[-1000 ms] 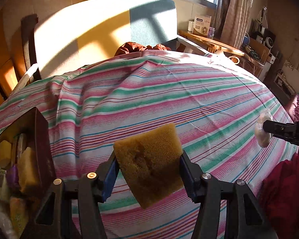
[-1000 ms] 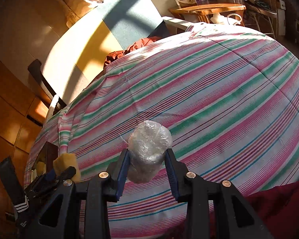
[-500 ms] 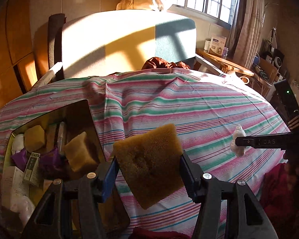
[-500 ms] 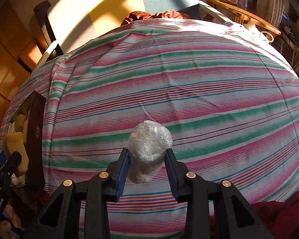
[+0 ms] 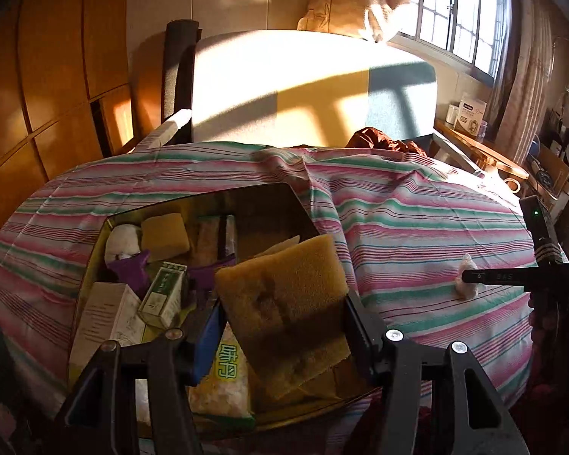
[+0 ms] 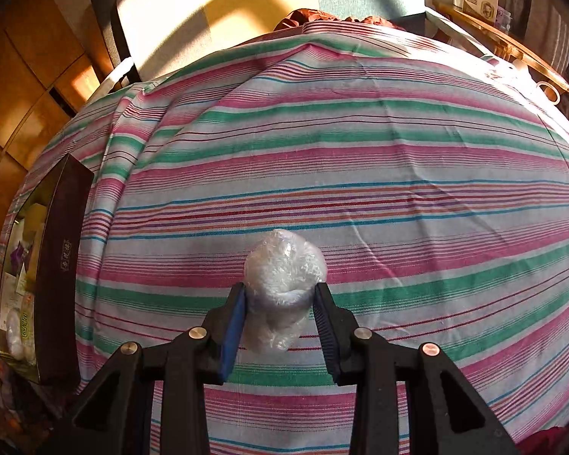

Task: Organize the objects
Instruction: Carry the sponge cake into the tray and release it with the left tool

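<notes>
My left gripper (image 5: 284, 314) is shut on a brown square sponge (image 5: 284, 303) and holds it over the near right part of an open dark box (image 5: 280, 193) on the striped bedspread. The box holds another sponge (image 5: 165, 233), small cartons (image 5: 163, 292), purple wrappers and a snack bag (image 5: 223, 383). My right gripper (image 6: 280, 303) is shut on a clear crumpled plastic-wrapped ball (image 6: 282, 273) above the bedspread; it also shows in the left wrist view (image 5: 474, 278) at the right. The box's dark side wall (image 6: 62, 265) is at the far left of the right wrist view.
The striped bedspread (image 6: 360, 151) covers a rounded surface. A sunlit headboard (image 5: 303, 87) stands behind it, with red cloth (image 5: 383, 140) at its foot. A wooden side table (image 5: 485, 151) with a white carton stands at the right, wooden cabinets at the left.
My left gripper has swung left with the sponge, from over the bare bedspread to above the open box. My right gripper keeps the plastic ball and has turned slightly toward the bed's middle.
</notes>
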